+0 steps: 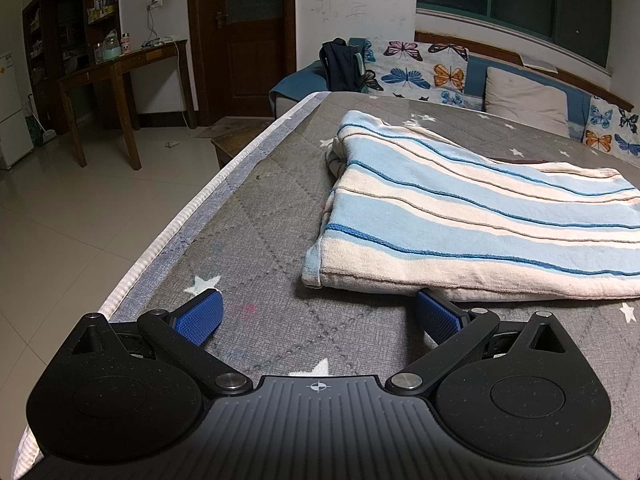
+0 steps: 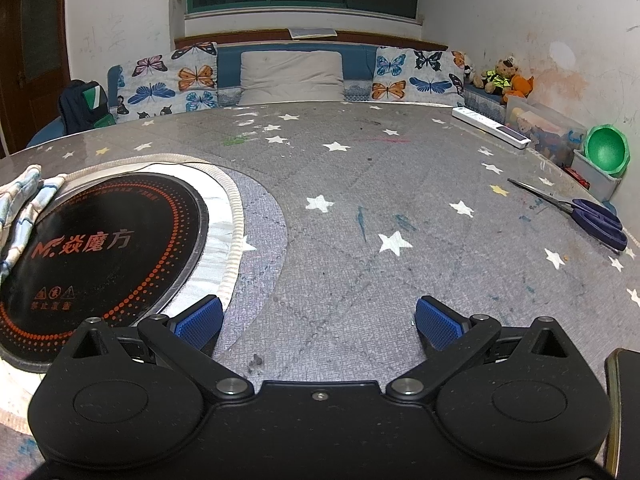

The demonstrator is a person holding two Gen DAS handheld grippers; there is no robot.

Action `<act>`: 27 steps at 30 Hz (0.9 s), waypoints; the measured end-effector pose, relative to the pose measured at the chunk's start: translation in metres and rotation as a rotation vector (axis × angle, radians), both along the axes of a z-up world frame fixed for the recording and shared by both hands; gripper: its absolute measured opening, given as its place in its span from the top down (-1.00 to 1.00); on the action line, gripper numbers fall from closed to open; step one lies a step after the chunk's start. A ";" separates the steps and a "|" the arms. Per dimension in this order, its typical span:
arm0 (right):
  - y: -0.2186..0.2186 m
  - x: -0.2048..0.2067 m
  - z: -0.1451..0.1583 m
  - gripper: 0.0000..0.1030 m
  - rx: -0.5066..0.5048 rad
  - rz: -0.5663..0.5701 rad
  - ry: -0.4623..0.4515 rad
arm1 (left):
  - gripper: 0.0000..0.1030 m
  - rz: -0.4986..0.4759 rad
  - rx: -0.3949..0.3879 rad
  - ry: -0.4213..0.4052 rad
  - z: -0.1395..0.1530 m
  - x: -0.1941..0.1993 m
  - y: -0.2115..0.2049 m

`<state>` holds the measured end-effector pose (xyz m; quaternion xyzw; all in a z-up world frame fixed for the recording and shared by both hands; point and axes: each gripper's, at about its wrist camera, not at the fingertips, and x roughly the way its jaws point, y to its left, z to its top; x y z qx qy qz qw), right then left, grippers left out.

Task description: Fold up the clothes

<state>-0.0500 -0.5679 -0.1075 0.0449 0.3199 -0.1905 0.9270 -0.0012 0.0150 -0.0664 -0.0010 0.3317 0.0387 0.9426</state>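
Around your work surface: a star-print table and a cluttered room.

You have a grey quilted table cover (image 2: 340,240) with white stars under you, and a round black induction hob (image 2: 100,256) with orange dots set into it at your left. Blue-handled scissors (image 2: 592,216) lie near the right edge, with a white power strip (image 2: 490,127) farther back. Past it you see a clear storage box (image 2: 548,128), a green bowl (image 2: 606,152) and plush toys (image 2: 504,76). Butterfly-print cushions (image 2: 172,80) line the bench under the window. Off to the left stand a wooden desk (image 1: 120,68), a brown door (image 1: 244,20) and a dark backpack (image 1: 340,66).
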 end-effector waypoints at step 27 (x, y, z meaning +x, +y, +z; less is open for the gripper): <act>0.007 -0.001 0.001 -1.00 -0.093 -0.009 0.009 | -1.00 -0.001 0.001 0.001 0.000 0.000 0.000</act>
